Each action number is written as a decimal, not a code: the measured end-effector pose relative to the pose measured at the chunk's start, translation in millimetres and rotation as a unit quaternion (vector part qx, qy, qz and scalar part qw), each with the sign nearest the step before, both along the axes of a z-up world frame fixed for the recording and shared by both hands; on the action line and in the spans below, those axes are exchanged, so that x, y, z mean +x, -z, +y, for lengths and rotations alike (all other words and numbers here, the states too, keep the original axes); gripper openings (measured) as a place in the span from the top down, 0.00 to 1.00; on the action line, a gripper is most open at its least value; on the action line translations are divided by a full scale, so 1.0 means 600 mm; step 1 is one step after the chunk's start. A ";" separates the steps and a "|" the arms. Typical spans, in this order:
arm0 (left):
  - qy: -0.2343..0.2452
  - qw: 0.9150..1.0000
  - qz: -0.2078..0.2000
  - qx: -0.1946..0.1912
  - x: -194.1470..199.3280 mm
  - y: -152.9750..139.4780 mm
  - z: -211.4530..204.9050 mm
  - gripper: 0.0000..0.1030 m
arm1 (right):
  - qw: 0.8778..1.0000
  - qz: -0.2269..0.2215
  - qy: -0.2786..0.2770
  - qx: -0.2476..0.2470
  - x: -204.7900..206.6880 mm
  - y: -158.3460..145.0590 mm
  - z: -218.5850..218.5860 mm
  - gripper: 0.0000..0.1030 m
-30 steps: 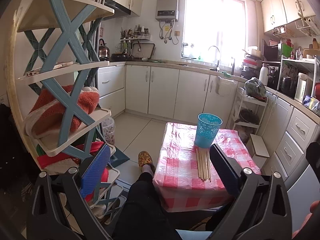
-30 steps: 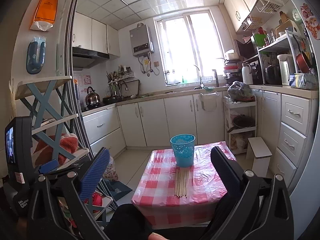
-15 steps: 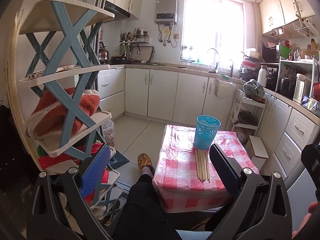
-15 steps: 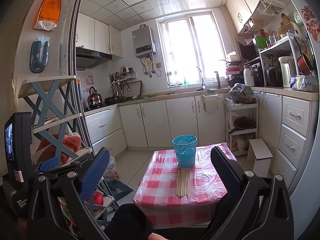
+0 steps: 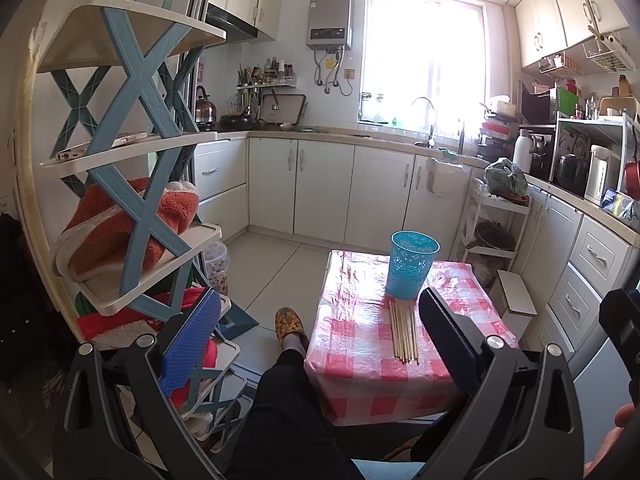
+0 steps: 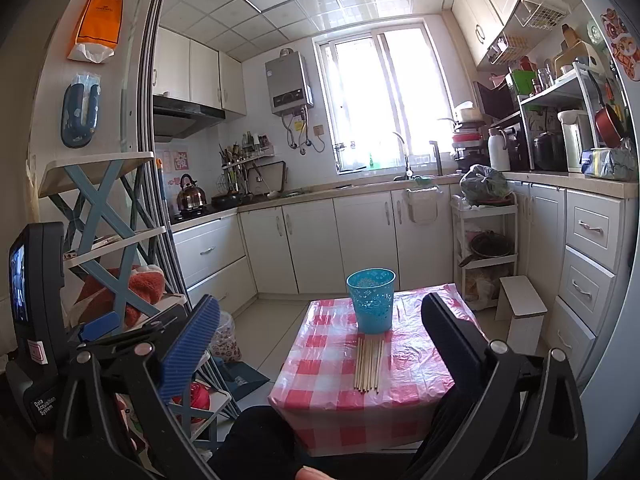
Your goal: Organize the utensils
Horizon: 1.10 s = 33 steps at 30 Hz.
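Note:
A bundle of wooden chopsticks [image 5: 404,331] lies on a small table with a red-and-white checked cover [image 5: 352,344], just in front of an upright blue perforated cup [image 5: 411,265]. The same chopsticks [image 6: 369,364], cup [image 6: 372,300] and table [image 6: 320,364] show in the right wrist view. My left gripper [image 5: 316,320] is open and empty, held back from the table above my leg. My right gripper [image 6: 318,326] is open and empty, also short of the table.
A blue-and-cream shelf rack [image 5: 132,152] with an orange slipper stands close on the left. White cabinets [image 5: 324,192] run along the back and right. A white trolley [image 5: 496,216] and small stool [image 5: 516,292] stand right of the table. My leg and slippered foot [image 5: 290,322] lie beside the table.
Both views have drifted slightly; the table and cup sit a little differently in frame. Both grippers stay open and empty.

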<state>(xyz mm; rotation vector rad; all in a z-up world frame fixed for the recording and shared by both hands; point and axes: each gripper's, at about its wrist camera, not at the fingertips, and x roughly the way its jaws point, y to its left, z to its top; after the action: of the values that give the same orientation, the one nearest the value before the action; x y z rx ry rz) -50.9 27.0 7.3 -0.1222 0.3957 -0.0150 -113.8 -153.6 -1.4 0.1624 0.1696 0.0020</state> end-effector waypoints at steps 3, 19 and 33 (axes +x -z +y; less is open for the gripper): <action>0.003 1.000 -0.001 0.000 0.004 0.000 -0.003 0.08 | 1.000 0.001 -0.001 0.001 0.000 0.001 0.001 0.06; 0.026 0.995 0.098 0.018 0.191 0.088 -0.045 0.08 | 0.993 0.116 0.007 -0.004 0.162 0.067 -0.070 0.06; 0.051 0.968 0.243 0.033 0.443 0.264 -0.125 0.07 | 0.946 0.325 0.009 0.009 0.517 0.343 -0.193 0.19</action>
<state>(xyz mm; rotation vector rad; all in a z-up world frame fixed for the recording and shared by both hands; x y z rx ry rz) 215.1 -48.0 -150.9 -0.0377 0.8928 -0.0743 196.4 -269.5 -207.4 0.1778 0.8293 -0.0694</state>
